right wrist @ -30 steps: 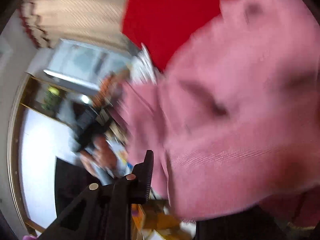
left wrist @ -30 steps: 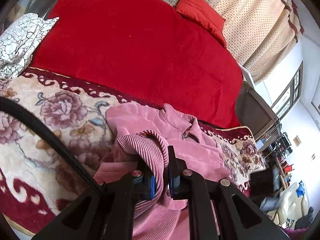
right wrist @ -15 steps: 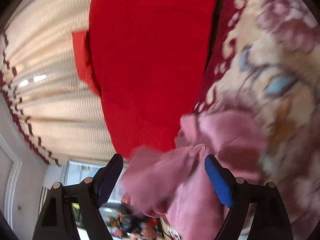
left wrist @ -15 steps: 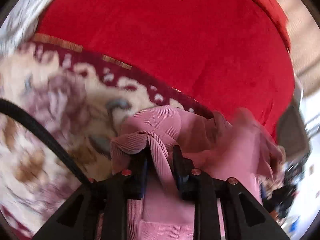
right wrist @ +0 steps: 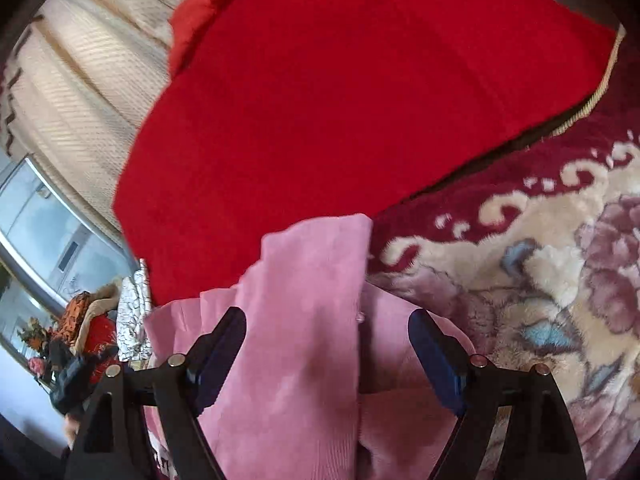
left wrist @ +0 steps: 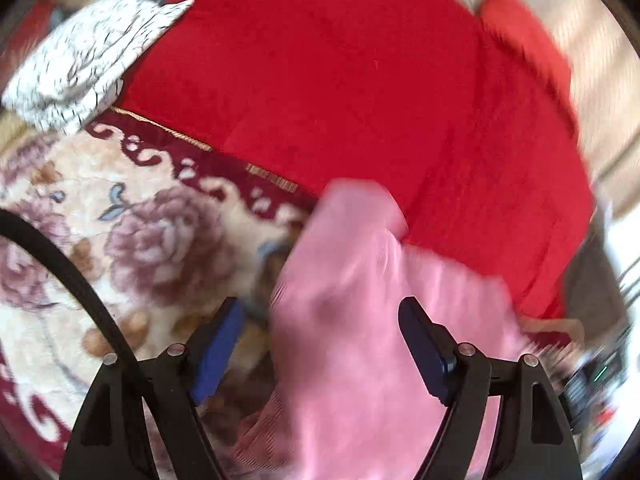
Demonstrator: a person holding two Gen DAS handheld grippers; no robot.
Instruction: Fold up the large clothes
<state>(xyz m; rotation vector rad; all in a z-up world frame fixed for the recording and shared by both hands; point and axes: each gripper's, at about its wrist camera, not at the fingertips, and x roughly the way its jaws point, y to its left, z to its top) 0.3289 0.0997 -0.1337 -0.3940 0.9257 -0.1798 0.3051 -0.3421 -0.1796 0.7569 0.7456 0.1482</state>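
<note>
A pink ribbed garment (left wrist: 352, 320) lies on the floral blanket (left wrist: 120, 240) at the edge of the red cover (left wrist: 340, 92). My left gripper (left wrist: 322, 312) hangs over it with its jaws opening; the blurred pink cloth sits between the blue pads (left wrist: 218, 344) without being pressed. In the right wrist view the same pink garment (right wrist: 304, 312) lies folded under my right gripper (right wrist: 328, 326), which stands open with the cloth loose between its fingers (right wrist: 434, 360).
A white patterned cloth bundle (left wrist: 84, 60) rests at the far left on the red cover. A red pillow (left wrist: 524, 40) lies near the beige curtain (right wrist: 80, 80). Room clutter (right wrist: 80, 340) shows past the bed's edge. A black cable (left wrist: 72, 276) crosses the left view.
Both grippers let go of the pink garment and opened wide. The cloth dropped onto the blanket, and both hands swung across the bed.
</note>
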